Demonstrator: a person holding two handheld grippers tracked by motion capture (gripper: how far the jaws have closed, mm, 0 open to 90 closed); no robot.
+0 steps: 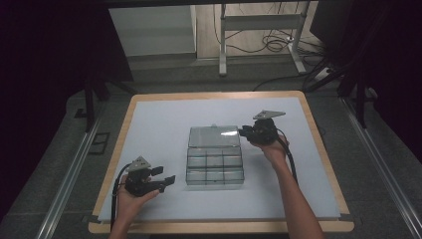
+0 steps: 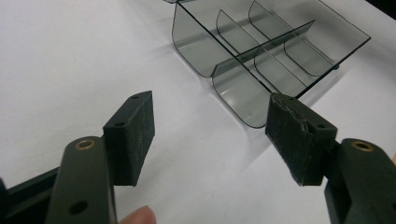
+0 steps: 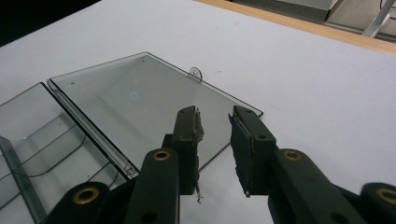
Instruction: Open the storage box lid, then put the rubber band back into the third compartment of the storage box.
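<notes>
A clear smoky plastic compartment box (image 1: 215, 167) sits mid-table, its hinged lid (image 1: 214, 136) lying flat and open on the far side. Its dividers (image 2: 261, 51) look empty in the left gripper view. My left gripper (image 1: 164, 175) rests near the front left of the box, its jaws (image 2: 210, 105) wide open with nothing between them. My right gripper (image 1: 242, 132) hovers at the lid's right edge. In the right gripper view its jaws (image 3: 215, 114) stand a narrow gap apart above the lid's (image 3: 135, 98) corner, pressing on nothing. The lid's small tab (image 3: 196, 73) lies beyond.
The white mat (image 1: 159, 119) covers a wood-rimmed table (image 1: 219, 227), with bare room left and right of the box. Behind the table stand a desk frame (image 1: 259, 30) and loose floor cables (image 1: 273, 45). Metal rails (image 1: 69, 169) run along both sides.
</notes>
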